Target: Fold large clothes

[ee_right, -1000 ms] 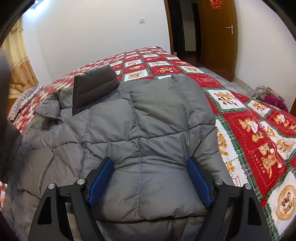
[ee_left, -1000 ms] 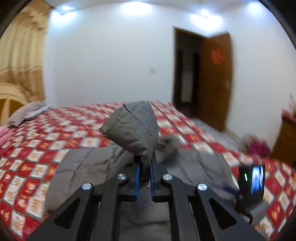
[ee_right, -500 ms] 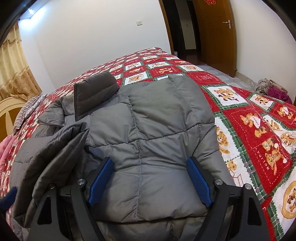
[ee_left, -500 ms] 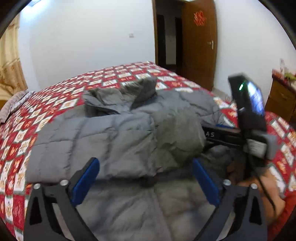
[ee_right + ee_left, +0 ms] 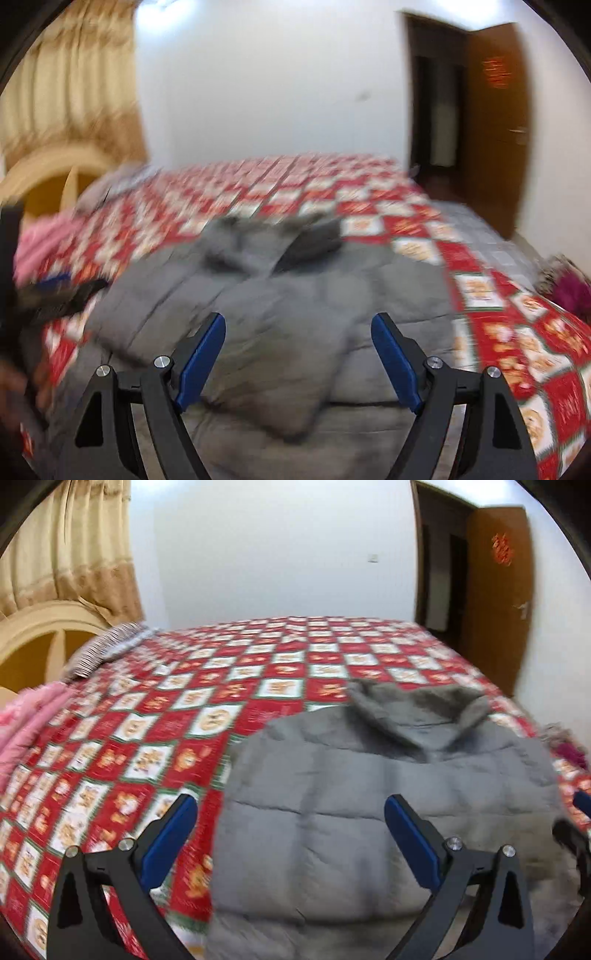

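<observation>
A big grey quilted jacket [image 5: 369, 794] lies flat on the bed, its hood [image 5: 417, 705] at the far end. My left gripper [image 5: 290, 808] hovers open over the jacket's near left edge with nothing between its blue pads. In the blurred right wrist view a grey sleeve [image 5: 288, 362] lies folded across the jacket [image 5: 388, 295]. Above that sleeve my right gripper [image 5: 299, 323] hangs open, its jaws wide and closing slightly, gripping nothing. The left gripper's dark body shows at that view's left edge.
A red and white checkered bedspread [image 5: 155, 716] covers the bed. A pink blanket [image 5: 33, 716] and a striped pillow [image 5: 103, 650] lie by the wooden headboard [image 5: 40, 627]. A brown door [image 5: 498, 590] stands open at the right; a clothes heap [image 5: 565, 284] lies beyond the bed's right edge.
My left gripper let go of the sleeve, opened wide and swung left. The sleeve now lies across the jacket. My right gripper rose and pulled back from the jacket.
</observation>
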`<action>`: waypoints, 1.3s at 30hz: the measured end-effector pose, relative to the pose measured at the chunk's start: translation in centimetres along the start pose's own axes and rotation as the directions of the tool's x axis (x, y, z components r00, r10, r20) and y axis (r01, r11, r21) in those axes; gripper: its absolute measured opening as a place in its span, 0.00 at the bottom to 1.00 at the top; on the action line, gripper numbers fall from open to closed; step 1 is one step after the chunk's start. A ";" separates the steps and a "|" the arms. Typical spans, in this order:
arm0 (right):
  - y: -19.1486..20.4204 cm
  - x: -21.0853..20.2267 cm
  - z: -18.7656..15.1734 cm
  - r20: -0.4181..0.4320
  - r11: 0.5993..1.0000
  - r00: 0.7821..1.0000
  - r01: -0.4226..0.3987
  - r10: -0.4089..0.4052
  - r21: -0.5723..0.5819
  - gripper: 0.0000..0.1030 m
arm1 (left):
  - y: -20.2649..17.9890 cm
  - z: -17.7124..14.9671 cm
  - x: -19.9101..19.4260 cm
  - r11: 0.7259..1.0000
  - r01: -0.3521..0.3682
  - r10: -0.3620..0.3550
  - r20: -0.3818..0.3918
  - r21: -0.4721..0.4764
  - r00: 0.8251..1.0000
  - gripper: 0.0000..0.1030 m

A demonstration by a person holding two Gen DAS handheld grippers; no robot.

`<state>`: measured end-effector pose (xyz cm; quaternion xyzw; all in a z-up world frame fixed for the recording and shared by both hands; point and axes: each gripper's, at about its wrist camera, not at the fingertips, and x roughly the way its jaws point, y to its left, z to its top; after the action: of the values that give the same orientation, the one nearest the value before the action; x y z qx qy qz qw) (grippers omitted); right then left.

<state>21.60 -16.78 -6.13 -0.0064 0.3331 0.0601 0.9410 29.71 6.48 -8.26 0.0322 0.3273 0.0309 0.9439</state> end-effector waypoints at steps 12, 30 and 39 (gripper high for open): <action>-1.4 7.2 -4.4 -0.203 1.000 0.979 0.022 -0.021 0.001 0.67 | 0.4 -4.8 6.2 0.991 -0.127 0.117 -0.201 -0.041 0.973 0.95; -10.0 11.2 12.0 -0.157 0.961 0.986 -0.012 0.057 0.277 0.85 | -0.9 11.2 10.5 0.968 0.228 -0.243 -0.161 -0.104 0.957 1.00; -10.8 21.2 12.9 -0.350 0.985 0.937 0.042 0.020 0.170 0.35 | -5.9 10.9 19.3 0.927 0.266 -0.343 -0.309 -0.263 0.887 0.83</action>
<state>47.30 -24.48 -9.67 0.0636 0.4991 0.0231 0.8639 51.83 1.69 -12.11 -0.1271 0.4855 -0.0782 0.8614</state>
